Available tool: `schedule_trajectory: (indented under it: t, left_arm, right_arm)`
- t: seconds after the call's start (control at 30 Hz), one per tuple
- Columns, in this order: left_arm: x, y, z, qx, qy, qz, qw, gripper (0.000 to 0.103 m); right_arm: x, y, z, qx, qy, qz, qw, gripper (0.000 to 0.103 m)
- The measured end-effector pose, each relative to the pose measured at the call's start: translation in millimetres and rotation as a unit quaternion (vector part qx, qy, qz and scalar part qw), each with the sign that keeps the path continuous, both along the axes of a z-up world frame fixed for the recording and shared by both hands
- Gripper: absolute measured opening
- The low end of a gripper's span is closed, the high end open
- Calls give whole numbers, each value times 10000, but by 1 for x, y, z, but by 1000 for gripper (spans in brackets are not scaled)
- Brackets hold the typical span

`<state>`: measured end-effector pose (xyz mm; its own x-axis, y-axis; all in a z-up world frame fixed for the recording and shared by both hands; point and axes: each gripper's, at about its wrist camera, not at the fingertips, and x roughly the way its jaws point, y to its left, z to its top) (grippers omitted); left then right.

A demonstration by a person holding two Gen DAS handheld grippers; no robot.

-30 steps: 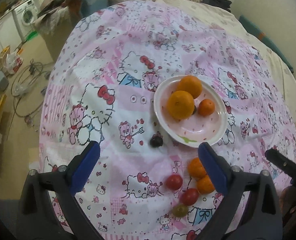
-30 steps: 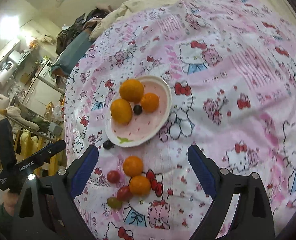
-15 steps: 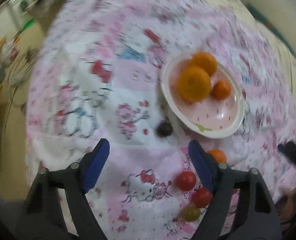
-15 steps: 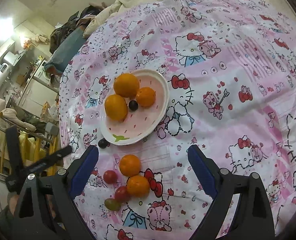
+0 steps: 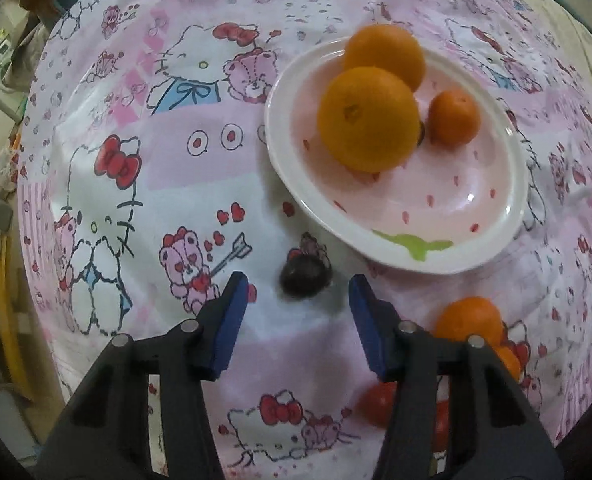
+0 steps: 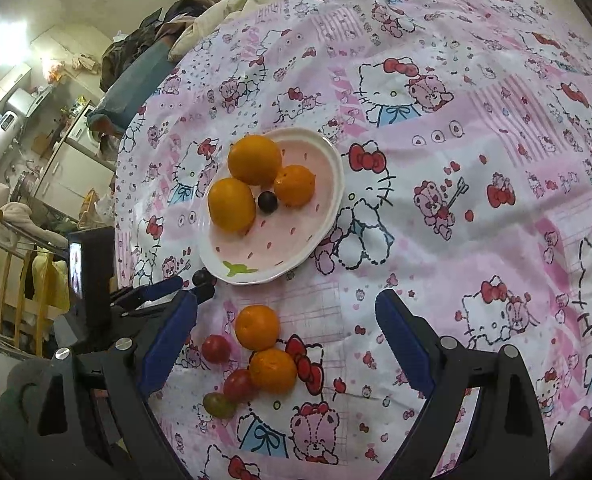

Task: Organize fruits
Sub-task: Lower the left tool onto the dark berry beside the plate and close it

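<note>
A white and pink plate point(image 5: 495, 240) point(image 6: 327, 152) on the Hello Kitty cloth holds two big oranges point(image 5: 369, 118) point(image 6: 232, 204), a small tangerine point(image 5: 453, 118) point(image 6: 294, 185) and a dark grape point(image 6: 267, 201). A loose dark grape point(image 5: 304, 276) point(image 6: 202, 278) lies just in front of the plate. My left gripper point(image 5: 297, 290) point(image 6: 188, 286) is open, its blue pads on either side of that grape. My right gripper point(image 6: 286, 316) is open, above two tangerines point(image 6: 257, 327) point(image 5: 469, 318), red tomatoes point(image 6: 216, 348) and a green one point(image 6: 218, 405).
The cloth point(image 6: 455, 160) covers a bed; its edge drops off to the left point(image 5: 36, 240). A pile of clothes point(image 6: 144, 48) lies at the far end. Room furniture and appliances point(image 6: 16, 120) stand beyond the edge.
My left gripper has moved forward and down to the loose dark grape, and its jaws have narrowed around it. My right gripper has stayed almost still, drifting slightly.
</note>
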<state>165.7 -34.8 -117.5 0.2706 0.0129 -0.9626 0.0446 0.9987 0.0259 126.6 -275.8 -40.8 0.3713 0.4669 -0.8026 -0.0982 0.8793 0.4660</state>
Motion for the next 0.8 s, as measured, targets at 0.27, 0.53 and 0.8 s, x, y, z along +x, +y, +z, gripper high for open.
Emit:
schedule_trajectory:
  t: [0.27,0.53,0.8]
  left_arm:
    - [18,2,-10,-37,-46,15,10000,31]
    - [11,5,-5,-256,1,25,9997,19]
    - [-18,13,25,-214,-136,267,9993,19]
  right_arm:
    - [3,-3,-1,-115,10,-34,9999,93]
    - [4,-1,-2,-163,20,7,9999,93]
    - [3,1,-2,-149,31,42,9999,93]
